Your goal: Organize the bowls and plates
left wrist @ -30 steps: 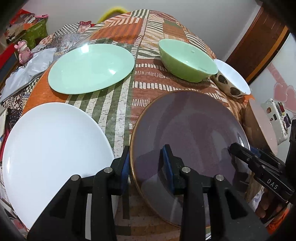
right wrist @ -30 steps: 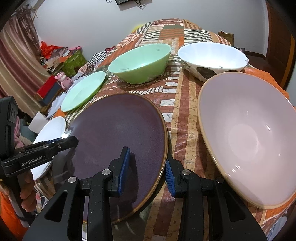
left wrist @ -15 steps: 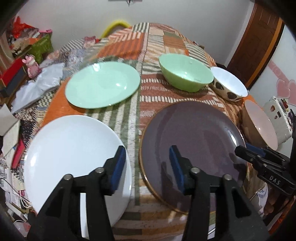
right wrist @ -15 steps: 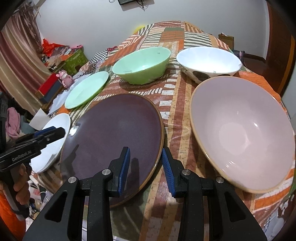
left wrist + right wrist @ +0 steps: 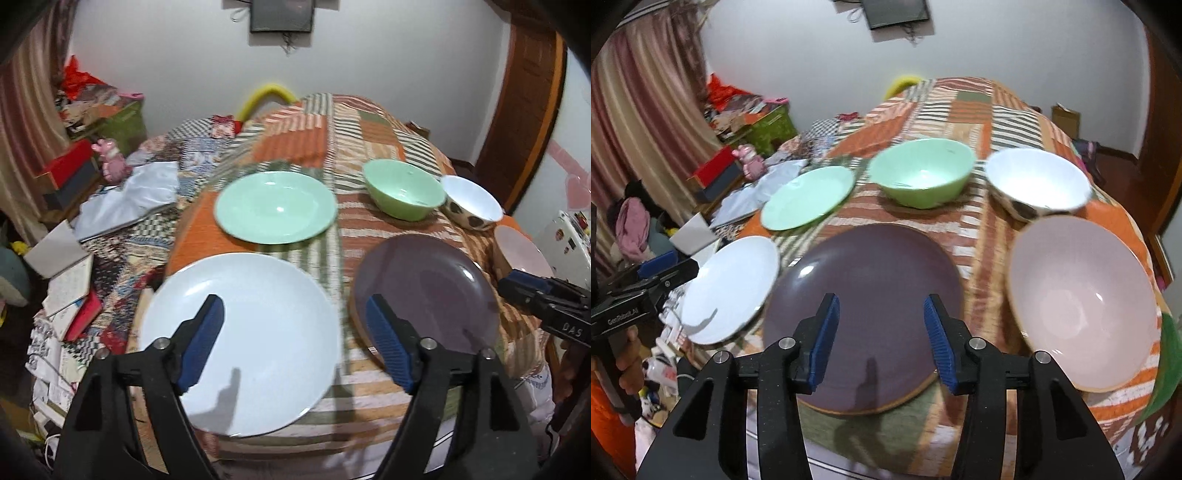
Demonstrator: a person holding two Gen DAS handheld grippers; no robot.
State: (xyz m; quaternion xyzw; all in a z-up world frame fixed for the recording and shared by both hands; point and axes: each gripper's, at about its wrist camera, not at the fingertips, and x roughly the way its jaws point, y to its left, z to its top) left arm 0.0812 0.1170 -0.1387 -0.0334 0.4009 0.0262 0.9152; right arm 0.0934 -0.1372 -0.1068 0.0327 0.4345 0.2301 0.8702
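Blue pads: my left gripper (image 5: 295, 341) carries them on black fingers; jaws spread wide, nothing between them.
Left gripper position: I hold it above the near table edge, over the gap between the white plate (image 5: 240, 341) and the purple plate (image 5: 424, 291).
Right gripper (image 5: 881, 339): I hold it with jaws parted, empty, above the near part of the purple plate (image 5: 864, 288); its pads do not touch the plate.
White plate: flat on the near left of the patchwork tablecloth (image 5: 332, 147); its near rim overhangs the table edge.
Purple plate: flat, just beside the white plate on its right; a narrow strip of cloth separates them.
Pink bowl (image 5: 1082, 302): upright, right of the purple plate, near the right table edge; seen only as a sliver in the left wrist view.
Green plate (image 5: 275, 212): flat, behind the white plate, apart from it.
Green bowl (image 5: 923, 177): upright, behind the purple plate, right of the green plate.
White spotted bowl (image 5: 1038, 188): upright, just beside the green bowl on its right, behind the pink bowl; whether the two rims touch I cannot tell.
Pink figurine (image 5: 110, 160): stands on the cluttered surface left of the table, beside a red box (image 5: 68, 166).
Dark screen (image 5: 897, 13): mounted on the far white wall.
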